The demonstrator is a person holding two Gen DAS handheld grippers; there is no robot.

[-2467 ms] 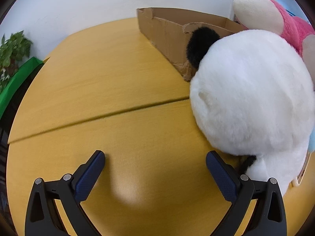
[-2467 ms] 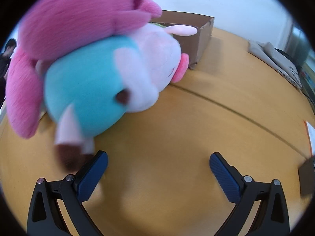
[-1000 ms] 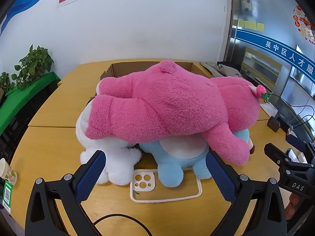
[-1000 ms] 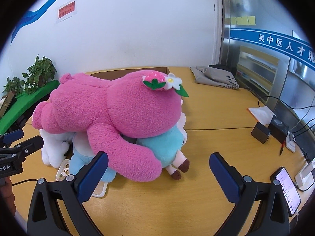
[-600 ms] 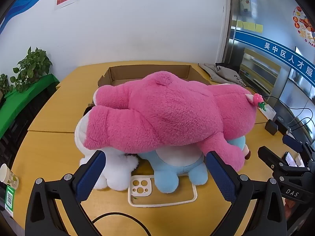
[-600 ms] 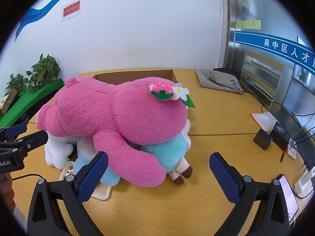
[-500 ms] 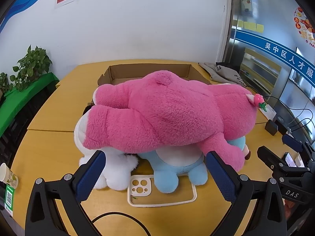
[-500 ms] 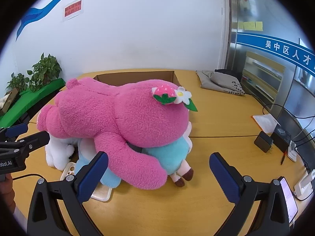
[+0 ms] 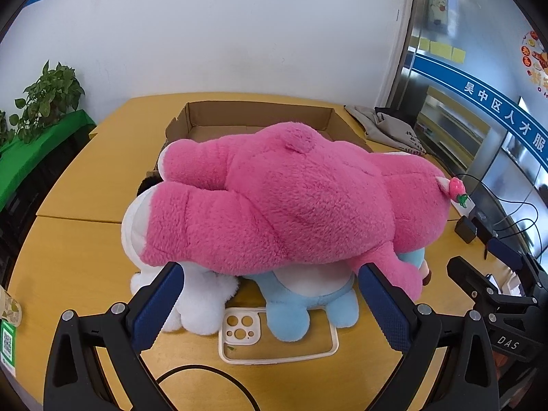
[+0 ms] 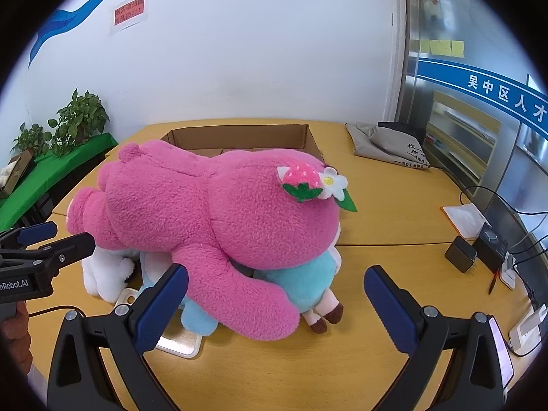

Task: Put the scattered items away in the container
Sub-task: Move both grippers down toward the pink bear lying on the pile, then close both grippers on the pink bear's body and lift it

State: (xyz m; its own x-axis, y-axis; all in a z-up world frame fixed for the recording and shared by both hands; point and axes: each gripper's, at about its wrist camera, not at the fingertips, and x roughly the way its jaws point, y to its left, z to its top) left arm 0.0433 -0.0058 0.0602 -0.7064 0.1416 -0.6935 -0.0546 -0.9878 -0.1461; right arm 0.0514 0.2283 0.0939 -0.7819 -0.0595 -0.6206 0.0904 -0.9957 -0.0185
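Observation:
A big pink plush bear (image 9: 291, 202) lies face down on top of a white plush (image 9: 191, 301) and a light blue plush (image 9: 301, 304) on the yellow table. Behind the pile stands an open cardboard box (image 9: 257, 116). My left gripper (image 9: 270, 304) is open and empty in front of the pile. My right gripper (image 10: 274, 304) is open and empty at the pile's right end, near the pink bear (image 10: 205, 212), the blue plush (image 10: 308, 284) and the box (image 10: 239, 137). A cream phone case (image 9: 274, 335) lies flat under the plush feet.
A grey cloth bag (image 10: 390, 147) lies at the back right. Chargers, cables and phones (image 10: 479, 250) sit along the table's right edge. A black cable (image 9: 205, 376) runs at the front. Potted plants (image 10: 78, 116) stand off the table at left.
Both grippers have pulled back and up from close beside the plush toys; the whole pile and the box behind it now show. In the last second the view barely shifts.

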